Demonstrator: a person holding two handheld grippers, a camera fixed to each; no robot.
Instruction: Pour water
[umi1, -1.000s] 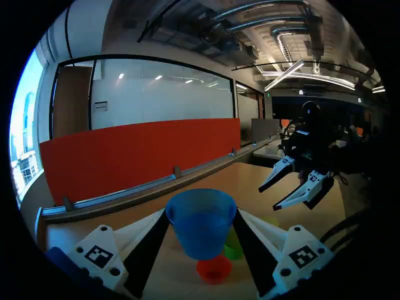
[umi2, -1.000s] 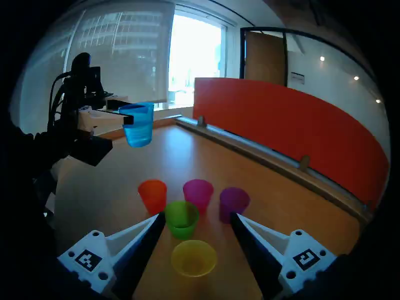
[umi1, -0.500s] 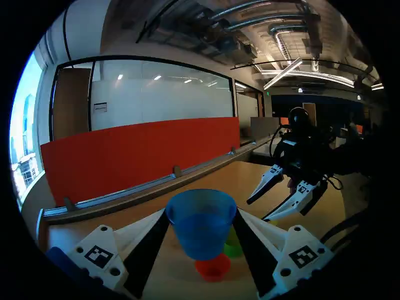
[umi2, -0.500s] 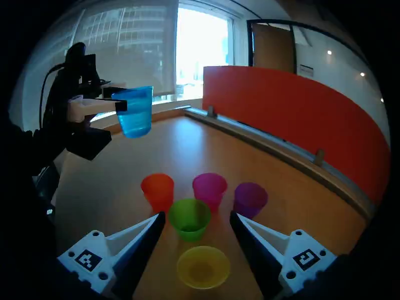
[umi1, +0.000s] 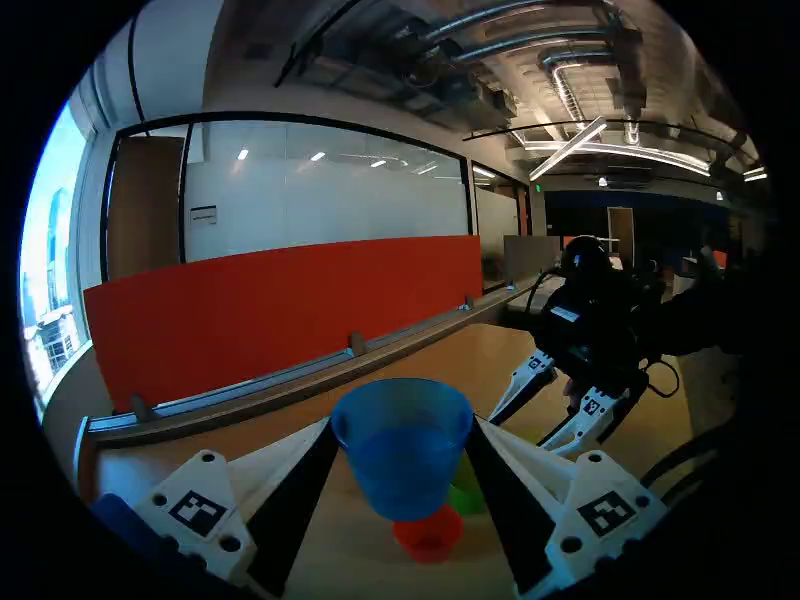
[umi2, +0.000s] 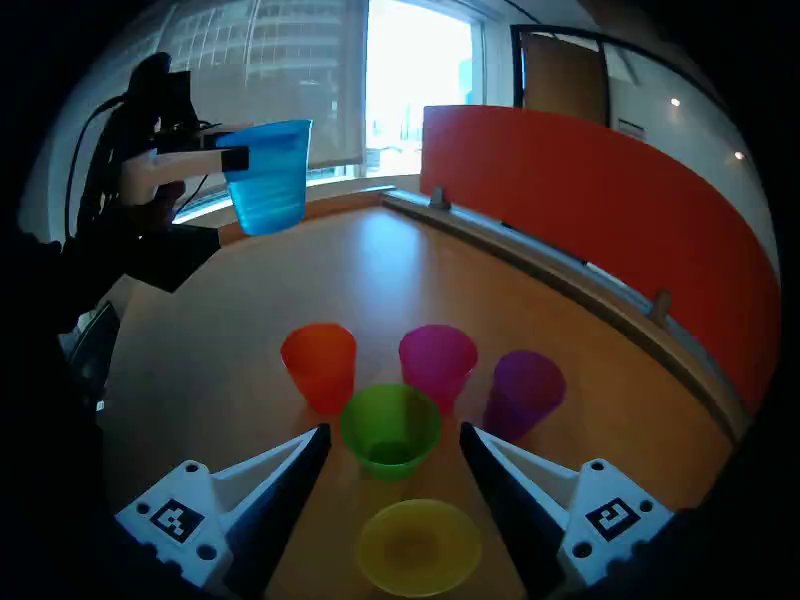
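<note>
Left gripper view: the left gripper (umi1: 402, 424) clamped an upright translucent blue plastic cup (umi1: 402, 465) of water, which half hid a small orange plastic cup (umi1: 428, 533) below. Right gripper view: the right gripper (umi2: 392, 432) stood wide open, empty, above the wooden tabletop (umi2: 400, 260).

left gripper (umi1: 403, 424): raised, 2 fingers clamped on blue cup (umi1: 402, 465) | right gripper (umi2: 392, 430): fingers apart, angled down
</note>
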